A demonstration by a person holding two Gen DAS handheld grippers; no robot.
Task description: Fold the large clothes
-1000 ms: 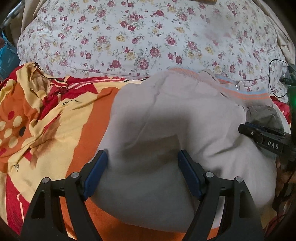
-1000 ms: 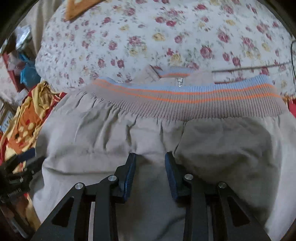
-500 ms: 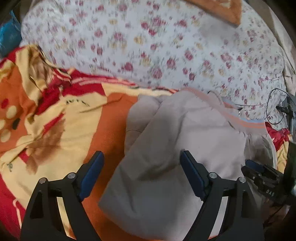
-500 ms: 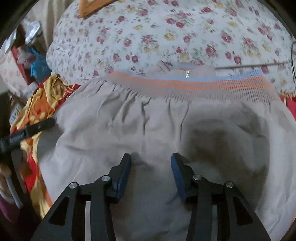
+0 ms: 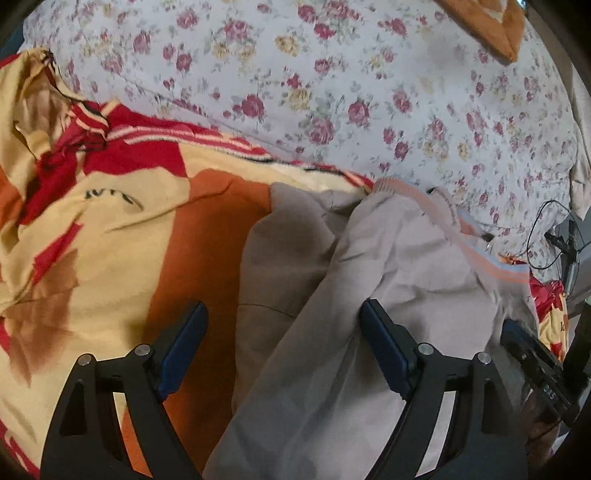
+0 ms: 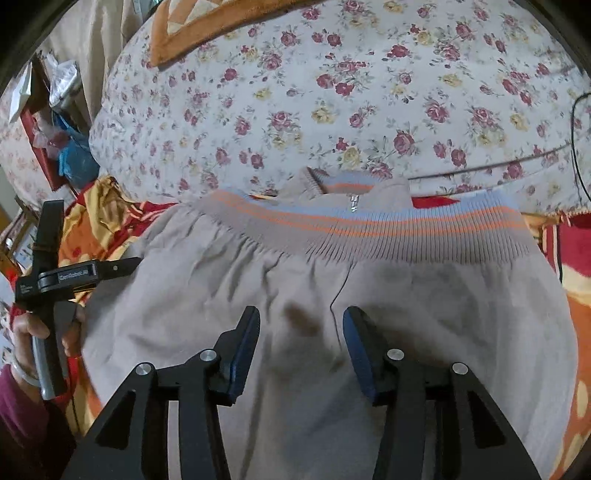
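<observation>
Your left gripper point(image 5: 282, 343) and right gripper point(image 6: 301, 345) both gape empty (nothing pinched) over the beige jacket point(image 6: 295, 288) at lower frame, poised to smooth it.

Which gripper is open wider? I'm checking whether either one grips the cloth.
The left gripper is open wider, straddling the edge of the beige jacket. The right gripper shows a narrower gap. Neither pinches cloth.

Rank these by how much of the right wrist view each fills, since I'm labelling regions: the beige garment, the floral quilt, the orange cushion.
1. Floral quilt and beige garment: similar areas, and the garment lies nearer the camera, so I won't rank them.
2. Orange cushion: clearly smallest, partly cut off.
</observation>
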